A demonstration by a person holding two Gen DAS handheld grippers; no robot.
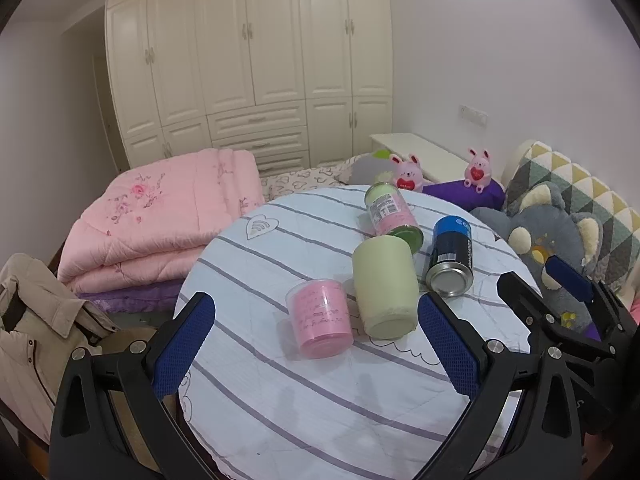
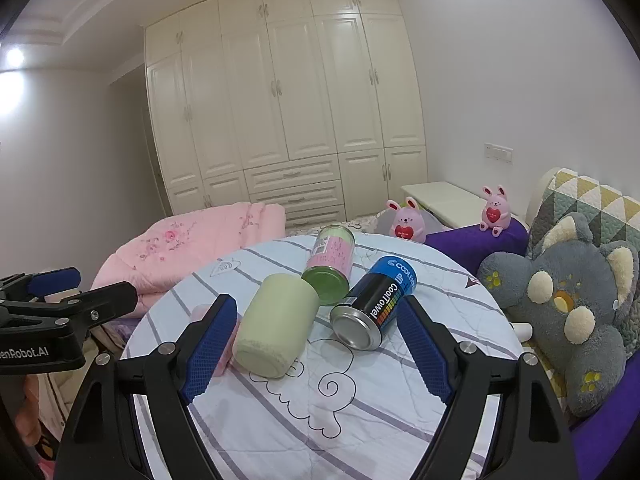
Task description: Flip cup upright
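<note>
A round table (image 1: 280,420) under a striped cloth holds several containers. A pale green cup (image 1: 384,288) lies on its side in the middle; it also shows in the right wrist view (image 2: 276,324). A pink clear cup (image 1: 322,318) stands mouth down to its left; in the right wrist view only a pink sliver (image 2: 200,312) shows behind my finger. My left gripper (image 1: 316,344) is open, just short of the two cups. My right gripper (image 2: 316,340) is open, with the green cup's base and the can between its fingers.
A blue-black can (image 1: 452,256) (image 2: 376,300) and a green-lidded jar (image 1: 390,210) (image 2: 332,264) lie on their sides behind the cups. A folded pink quilt (image 1: 160,216) is left, a grey plush (image 2: 568,312) right, a wardrobe (image 1: 248,60) behind.
</note>
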